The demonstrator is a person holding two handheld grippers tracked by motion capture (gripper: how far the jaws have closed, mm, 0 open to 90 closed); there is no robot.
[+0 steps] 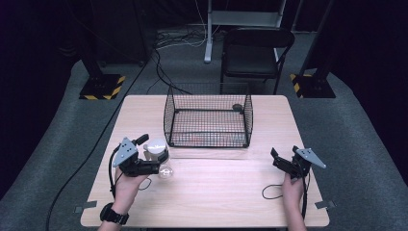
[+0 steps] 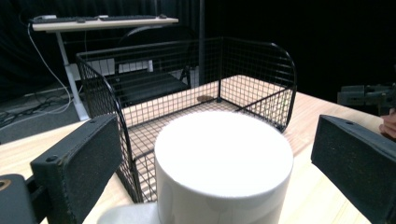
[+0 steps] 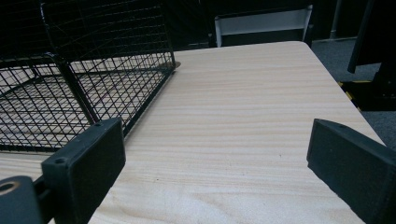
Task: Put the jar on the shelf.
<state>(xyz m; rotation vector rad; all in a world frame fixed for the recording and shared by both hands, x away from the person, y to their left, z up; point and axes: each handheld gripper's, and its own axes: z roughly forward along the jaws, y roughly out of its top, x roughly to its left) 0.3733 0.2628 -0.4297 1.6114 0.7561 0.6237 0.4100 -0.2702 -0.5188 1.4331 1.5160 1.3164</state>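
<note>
White cylinder [image 2: 223, 168] between spread left gripper [image 1: 153, 155] jaws.

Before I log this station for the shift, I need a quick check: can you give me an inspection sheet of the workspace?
Surface: wooden table, bare apart from what is listed.
Job's things: white cylinder standing between the left gripper's jaws; a clear rounded glass piece beside it; wire basket behind, with a small dark object in its far corner.
Clutter: nothing seen.
Grippers: left gripper open around the cylinder, jaws apart from it; right gripper open, holding nothing.
Cables: one trails from each gripper; the right one loops on the table; more on the floor.
Surroundings: black chair, grey carpet, stand bases with yellow-black stripes.
</note>
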